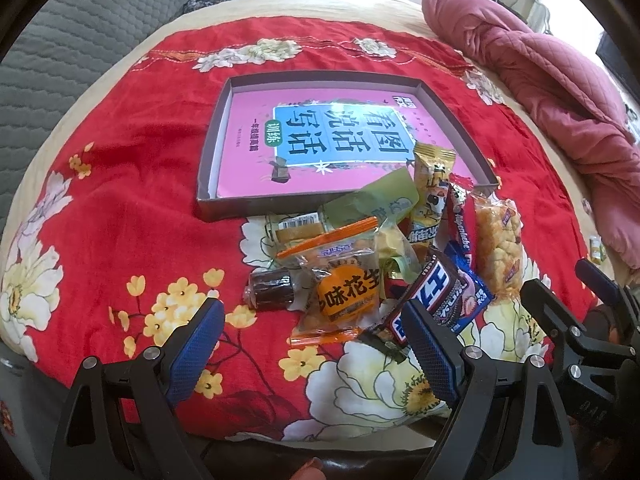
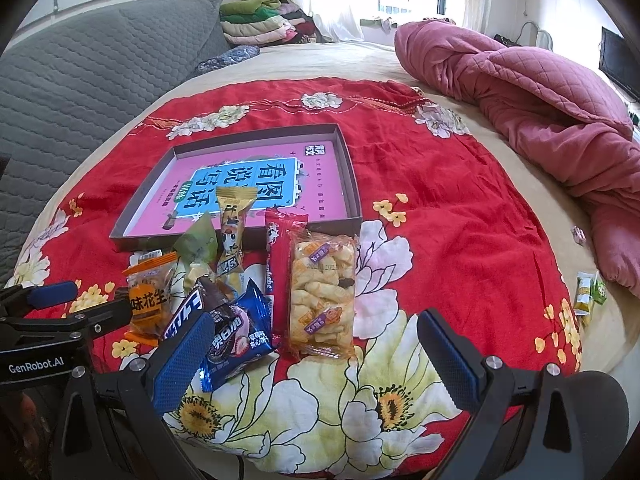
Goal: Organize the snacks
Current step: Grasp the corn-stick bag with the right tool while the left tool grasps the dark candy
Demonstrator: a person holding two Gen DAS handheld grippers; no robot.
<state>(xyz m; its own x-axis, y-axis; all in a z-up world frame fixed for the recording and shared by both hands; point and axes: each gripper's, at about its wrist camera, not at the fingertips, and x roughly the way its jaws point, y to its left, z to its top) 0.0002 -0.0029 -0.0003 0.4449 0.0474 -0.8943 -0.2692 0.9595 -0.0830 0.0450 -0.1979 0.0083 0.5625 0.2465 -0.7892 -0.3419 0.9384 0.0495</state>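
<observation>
It's a bed with a red floral blanket [image 1: 132, 168] spread over it, a pink quilt [image 1: 552, 92] bunched up beyond the far right corner of the shallow box [image 1: 212, 136]. From the left wrist view, the snack pile [image 1: 384, 256] sits just in front of the box's near edge, with the yellow stick pack [image 1: 430, 192] leaning over its wall. The left gripper [image 1: 312, 340] hangs spread wide, holding nothing; its right finger overlaps the dark chocolate bar [image 1: 424, 300].

Right wrist view: same box [image 2: 352, 168], grey cushion [image 2: 100, 64] behind it to the left. The right gripper [image 2: 316, 352] is wide apart and empty, near the rice cracker pack [image 2: 322, 292] and blue cookie pack [image 2: 236, 336] in front of the box.
</observation>
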